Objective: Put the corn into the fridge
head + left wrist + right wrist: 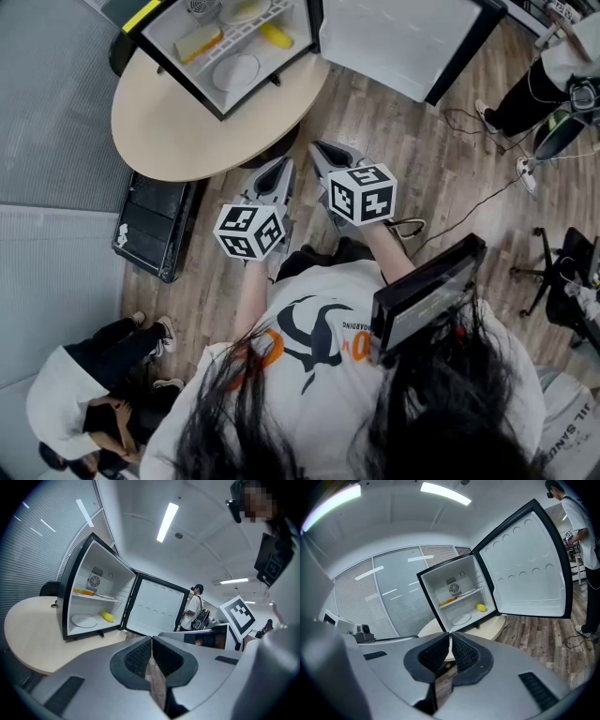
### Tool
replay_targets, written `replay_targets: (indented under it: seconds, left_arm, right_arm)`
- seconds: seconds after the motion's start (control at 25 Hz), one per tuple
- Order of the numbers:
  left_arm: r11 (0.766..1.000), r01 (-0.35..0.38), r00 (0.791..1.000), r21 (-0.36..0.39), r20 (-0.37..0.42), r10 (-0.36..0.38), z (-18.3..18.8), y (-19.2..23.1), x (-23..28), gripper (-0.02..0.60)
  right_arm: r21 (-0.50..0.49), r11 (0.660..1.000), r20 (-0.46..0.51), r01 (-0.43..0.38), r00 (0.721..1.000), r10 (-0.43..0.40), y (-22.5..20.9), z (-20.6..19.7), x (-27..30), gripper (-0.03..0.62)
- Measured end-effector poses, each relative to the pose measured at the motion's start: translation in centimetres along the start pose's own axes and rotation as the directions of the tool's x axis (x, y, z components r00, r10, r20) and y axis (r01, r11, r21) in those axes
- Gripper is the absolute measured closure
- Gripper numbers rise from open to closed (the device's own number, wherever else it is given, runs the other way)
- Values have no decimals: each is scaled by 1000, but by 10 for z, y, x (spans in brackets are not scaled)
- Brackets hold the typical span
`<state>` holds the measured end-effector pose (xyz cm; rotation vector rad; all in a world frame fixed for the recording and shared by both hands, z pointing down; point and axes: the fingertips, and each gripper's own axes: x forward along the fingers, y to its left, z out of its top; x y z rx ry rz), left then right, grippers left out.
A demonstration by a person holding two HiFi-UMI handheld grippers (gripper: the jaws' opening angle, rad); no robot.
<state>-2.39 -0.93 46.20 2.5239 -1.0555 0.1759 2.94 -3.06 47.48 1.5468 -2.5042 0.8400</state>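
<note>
A small black fridge [178,70] stands on a round beige table [159,131] with its door [403,42] swung wide. Inside, the yellow corn [275,36] [108,616] [480,607] lies on the fridge floor beside a white plate [236,70] [84,620] [461,618]. A yellow-orange item [199,42] [84,591] rests on the wire shelf. My left gripper [281,169] [151,639] and right gripper [323,150] [450,637] hang side by side short of the table, both shut with nothing between the pads.
A black crate [155,225] sits on the wooden floor under the table's left side. Cables [487,197] trail across the floor at right. One person [94,394] crouches at lower left; another [553,75] [194,606] stands beyond the open door.
</note>
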Motion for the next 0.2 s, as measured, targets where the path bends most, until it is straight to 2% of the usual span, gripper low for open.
replay_targets:
  seconds: [0.2]
  left_arm:
    - [1000,-10,1000,-4,14,10,1,-1,1,566]
  right_arm:
    - [-12,1000,-8,-7,1000,7,-3,0,2,562]
